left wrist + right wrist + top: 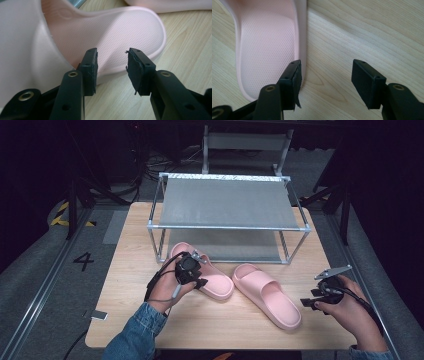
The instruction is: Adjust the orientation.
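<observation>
Two pink slippers lie on the wooden table [220, 327] in front of a metal rack. The left slipper [218, 284] points its toe under the rack. My left gripper [199, 281] hangs over its side, jaws apart. In the left gripper view the left gripper [111, 71] sits low at the slipper's [115, 35] heel rim, with the dotted insole showing in the gap and no pad pressing on it. The right slipper [272, 297] lies at an angle. My right gripper [307, 303] stands open just right of its heel. The right gripper [325, 82] has one jaw beside the slipper's [267, 50] rim and bare wood between its pads.
A two-tier metal rack [227, 226] with grey fabric shelves stands at the back of the table; both shelves are bare. The other slipper's edge [172, 6] shows at the top of the left gripper view. Dark floor and cables surround the table.
</observation>
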